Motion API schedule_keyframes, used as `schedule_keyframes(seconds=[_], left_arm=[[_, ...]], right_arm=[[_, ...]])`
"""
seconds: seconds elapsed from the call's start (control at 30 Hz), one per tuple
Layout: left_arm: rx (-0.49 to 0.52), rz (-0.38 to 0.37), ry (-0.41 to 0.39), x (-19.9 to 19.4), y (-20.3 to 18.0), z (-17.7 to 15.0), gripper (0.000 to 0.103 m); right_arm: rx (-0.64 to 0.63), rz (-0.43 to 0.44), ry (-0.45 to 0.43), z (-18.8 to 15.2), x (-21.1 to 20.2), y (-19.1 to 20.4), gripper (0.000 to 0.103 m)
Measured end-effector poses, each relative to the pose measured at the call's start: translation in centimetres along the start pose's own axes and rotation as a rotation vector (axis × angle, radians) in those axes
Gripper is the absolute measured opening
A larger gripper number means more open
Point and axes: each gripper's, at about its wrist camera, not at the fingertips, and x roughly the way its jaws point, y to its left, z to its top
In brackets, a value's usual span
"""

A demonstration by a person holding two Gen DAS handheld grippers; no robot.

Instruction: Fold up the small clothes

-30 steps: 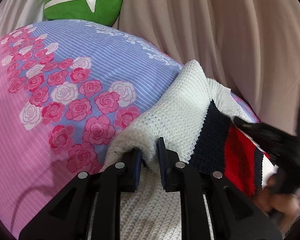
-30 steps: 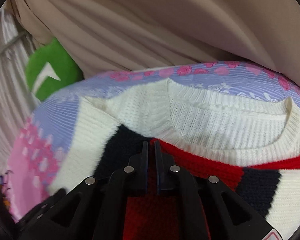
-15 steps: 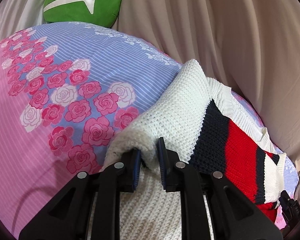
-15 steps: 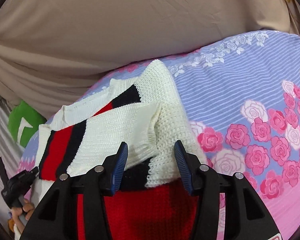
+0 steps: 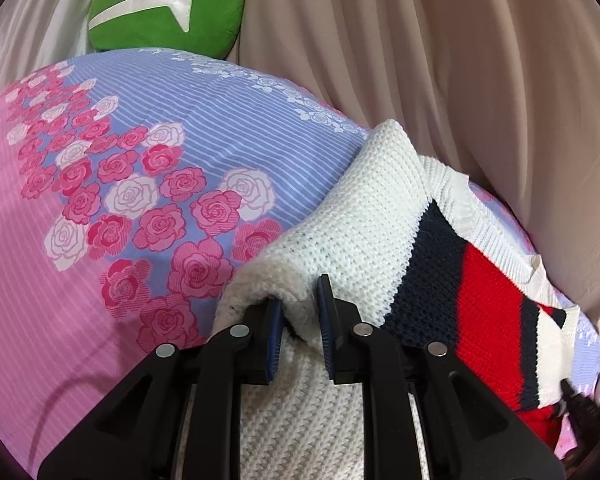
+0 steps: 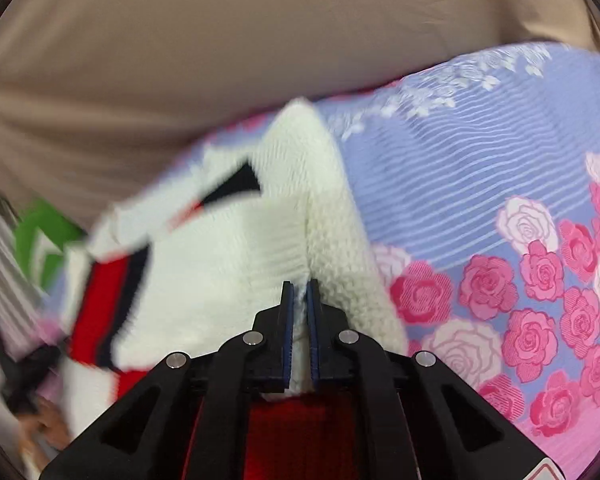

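Gripping the sweater (image 5: 364, 216), the left gripper (image 5: 298, 312) pinches its white folded edge on the bedsheet (image 5: 140, 184). The right gripper (image 6: 299, 300) clamps another white fold.

White sweater (image 5: 364, 216) with navy-red stripes; pink-lavender rose-print sheet (image 5: 148, 208); green cushion (image 5: 164, 4).

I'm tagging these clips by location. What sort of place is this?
Most likely a bedroom: a rose-printed pink and lilac bedsheet covers a soft surface, a green plush cushion lies beyond it, and beige draped curtains hang behind. Both grippers hold a white knitted sweater.
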Motion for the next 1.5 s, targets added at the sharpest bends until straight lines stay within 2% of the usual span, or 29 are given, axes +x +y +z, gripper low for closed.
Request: schedule_keyframes(seconds=[0.07, 0.2, 0.23, 0.27, 0.3, 0.37, 0.47, 0.57, 0.63, 0.73, 0.83, 0.93, 0.97, 1.07, 1.1, 1.2, 1.23, 1.27, 1.3, 1.33, 1.4, 1.5], left_arm=[[-0.007, -0.011, 0.003, 0.0, 0.2, 0.0, 0.017], [-0.013, -0.072, 0.027, -1.1, 1.2, -0.1, 0.018], [0.002, -0.082, 0.037, -2.1, 1.5, -0.4, 0.022], [0.011, -0.072, 0.036, -3.1, 1.8, -0.7, 0.029], [0.022, -0.048, 0.025, -4.6, 2.2, -1.2, 0.049], [0.048, -0.029, 0.004, -8.0, 3.5, -2.2, 0.071], [0.128, -0.019, 0.011, -12.8, 5.7, -4.5, 0.072], [0.186, -0.068, 0.072, -16.3, 8.2, -7.6, 0.072], [0.213, -0.113, 0.116, -18.1, 9.7, -9.7, 0.072], [0.244, -0.133, 0.154, -19.8, 10.5, -12.6, 0.072], [0.22, -0.181, 0.184, -19.9, 10.7, -14.4, 0.072], [0.115, -0.269, 0.247, -19.0, 11.4, -15.3, 0.074], [0.102, -0.271, 0.226, -19.2, 11.4, -15.3, 0.074], [0.078, -0.293, 0.23, -19.0, 11.2, -15.4, 0.073], [0.074, -0.296, 0.232, -19.0, 11.1, -15.4, 0.073], [0.066, -0.3, 0.24, -18.8, 11.0, -15.3, 0.059], [0.06, -0.305, 0.241, -18.7, 11.0, -15.2, 0.047], [0.049, -0.316, 0.246, -18.6, 11.1, -15.1, 0.038], [0.032, -0.305, 0.248, -18.5, 11.2, -14.9, 0.02], [0.022, -0.302, 0.243, -18.5, 11.3, -14.8, 0.009], [0.018, -0.299, 0.225, -18.9, 11.4, -14.3, 0.008], [0.041, -0.311, 0.175, -20.7, 11.1, -13.7, 0.007]], right_arm=[[-0.012, -0.051, -0.045, -0.6, -1.4, 0.4, 0.009], [-0.027, -0.022, -0.063, -3.3, -6.2, 1.5, 0.022], [-0.042, -0.01, -0.067, -4.4, -7.9, 1.7, 0.035], [-0.064, -0.011, -0.075, -5.5, -9.5, 1.9, 0.048], [-0.088, -0.019, -0.086, -6.8, -11.1, 2.1, 0.052], [-0.14, -0.024, -0.098, -10.2, -14.6, 2.0, 0.059], [-0.147, -0.014, -0.094, -15.1, -19.2, 0.5, 0.066], [-0.081, 0.009, -0.074, -19.7, -22.6, -1.7, 0.067], [-0.029, 0.014, -0.048, -22.3, -23.8, -2.9, 0.067], [0.019, 0.041, -0.019, -25.1, -24.6, -3.5, 0.067], [0.054, 0.096, 0.01, -26.8, -24.2, -3.1, 0.068], [0.097, 0.145, 0.04, -27.6, -22.8, -2.0, 0.068], [0.101, 0.152, 0.042, -27.6, -22.5, -1.5, 0.068], [0.134, 0.183, 0.063, -27.3, -21.4, -0.4, 0.068], [0.138, 0.195, 0.068, -27.2, -21.0, -0.1, 0.068], [0.148, 0.183, 0.059, -26.9, -20.1, 0.7, 0.067], [0.151, 0.174, 0.056, -26.8, -19.8, 1.0, 0.06], [0.157, 0.157, 0.057, -26.7, -19.5, 1.2, 0.053], [0.162, 0.138, 0.058, -26.7, -19.3, 1.4, 0.041], [0.169, 0.112, 0.055, -26.6, -19.1, 1.4, 0.028], [0.18, 0.098, 0.043, -26.6, -19.1, 1.3, 0.009], [0.165, 0.14, -0.041, -26.5, -20.9, 1.6, 0.008]])
